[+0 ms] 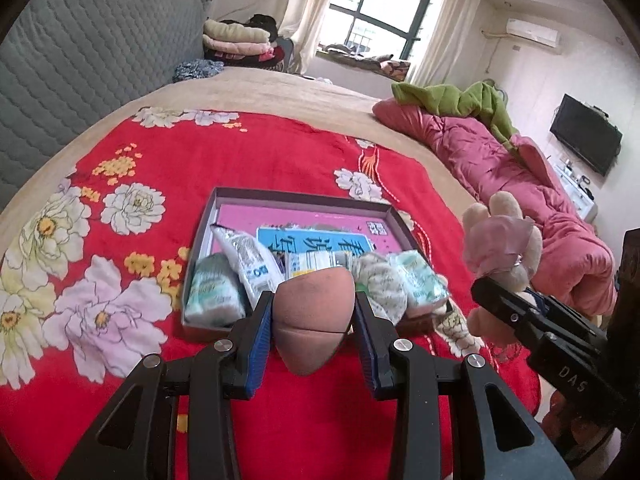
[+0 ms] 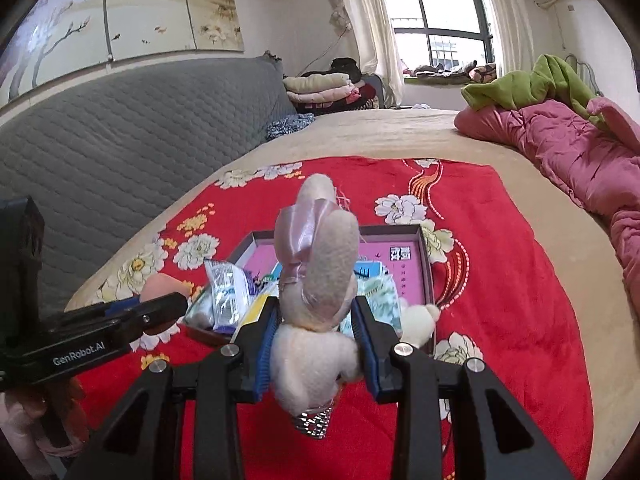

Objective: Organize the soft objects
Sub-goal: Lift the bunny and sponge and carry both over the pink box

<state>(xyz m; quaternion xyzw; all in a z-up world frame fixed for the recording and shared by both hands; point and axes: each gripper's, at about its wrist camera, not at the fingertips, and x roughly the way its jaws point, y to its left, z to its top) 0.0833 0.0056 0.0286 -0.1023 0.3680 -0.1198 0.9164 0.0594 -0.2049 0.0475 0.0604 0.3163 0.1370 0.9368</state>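
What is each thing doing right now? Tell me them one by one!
Left gripper: shut on the pink sponge, held in the air.
Right gripper: shut on the plush bunny, ears up.
Box: open, on the red blanket.
Tissue packs: lying inside the box.

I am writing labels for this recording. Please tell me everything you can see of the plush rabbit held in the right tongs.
The plush rabbit is cream-coloured, with a soft, fuzzy pile and long ears that point up. A shiny pink ribbon wraps the ears. The right tongs are shut on its body from both sides and hold it upright in the air, above the near edge of the shallow box on the red floral blanket. Something silvery and metallic hangs beneath it. Only the blue pads touch it.
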